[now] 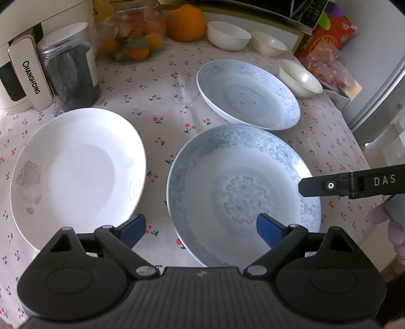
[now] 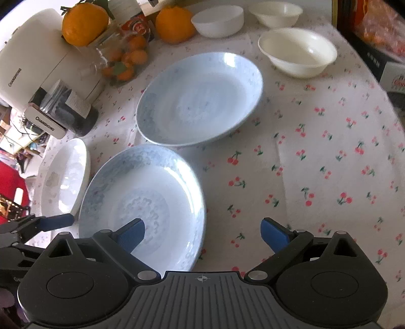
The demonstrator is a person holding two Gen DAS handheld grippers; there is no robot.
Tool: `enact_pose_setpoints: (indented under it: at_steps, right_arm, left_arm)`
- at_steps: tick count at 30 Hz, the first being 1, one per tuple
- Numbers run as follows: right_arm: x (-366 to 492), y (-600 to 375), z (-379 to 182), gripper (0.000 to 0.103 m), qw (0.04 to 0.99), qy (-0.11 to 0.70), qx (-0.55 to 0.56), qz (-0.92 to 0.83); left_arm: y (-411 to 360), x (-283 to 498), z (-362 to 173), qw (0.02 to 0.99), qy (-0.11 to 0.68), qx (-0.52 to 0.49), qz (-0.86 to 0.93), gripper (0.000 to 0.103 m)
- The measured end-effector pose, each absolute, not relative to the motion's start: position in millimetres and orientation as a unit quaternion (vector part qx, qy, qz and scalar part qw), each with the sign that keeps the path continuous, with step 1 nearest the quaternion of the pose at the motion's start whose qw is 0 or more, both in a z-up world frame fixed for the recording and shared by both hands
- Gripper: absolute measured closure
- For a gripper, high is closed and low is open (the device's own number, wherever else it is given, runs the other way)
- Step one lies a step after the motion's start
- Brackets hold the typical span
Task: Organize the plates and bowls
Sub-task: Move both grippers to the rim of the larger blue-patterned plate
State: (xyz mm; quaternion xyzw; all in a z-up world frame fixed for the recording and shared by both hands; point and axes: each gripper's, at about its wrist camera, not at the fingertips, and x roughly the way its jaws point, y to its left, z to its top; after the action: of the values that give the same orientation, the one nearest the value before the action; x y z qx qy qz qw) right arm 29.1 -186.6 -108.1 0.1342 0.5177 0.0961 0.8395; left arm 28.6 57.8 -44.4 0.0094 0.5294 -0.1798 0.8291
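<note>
A blue-patterned plate [image 1: 243, 194] [image 2: 141, 200] lies nearest me on the cherry-print tablecloth. My left gripper [image 1: 201, 227] stands open astride its left rim, one pad over the plate and one over the cloth. My right gripper [image 2: 203, 232] is open astride the same plate's right rim; one of its fingers [image 1: 329, 186] shows in the left wrist view. Neither presses on the plate. A second blue plate [image 1: 248, 93] [image 2: 200, 98] lies behind it, and a white plate [image 1: 76, 174] [image 2: 65, 177] to the left. Three white bowls [image 1: 227, 34] [image 1: 269, 43] [image 1: 300, 78] stand at the back.
At the back left stand a white appliance [image 1: 22, 76], a jar with dark contents [image 1: 71, 73], a glass jar of small oranges [image 1: 136, 38] and a large orange [image 1: 186, 22]. A red box [image 1: 326, 38] sits at the back right. The table edge curves along the right.
</note>
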Motion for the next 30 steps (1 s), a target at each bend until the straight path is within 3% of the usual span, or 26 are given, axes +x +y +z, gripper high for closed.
enact_pose_setpoints:
  at_steps: [7, 15, 22, 30]
  right_arm:
    - [32, -186, -115, 0.004, 0.823, 0.535, 0.157, 0.113]
    - [34, -188, -124, 0.004, 0.805, 0.548, 0.195, 0.119]
    - [34, -186, -123, 0.004, 0.807, 0.546, 0.191, 0.118]
    - [32, -183, -121, 0.023, 0.817, 0.538, 0.177, 0.11]
  left_arm:
    - [63, 32, -53, 0.806, 0.562, -0.029, -0.185, 0.019]
    - [66, 32, -58, 0.803, 0.568, -0.034, -0.176, 0.044]
    - [69, 33, -59, 0.803, 0.569, -0.034, -0.174, 0.058]
    - [70, 35, -60, 0.805, 0.566, -0.025, -0.177, 0.075]
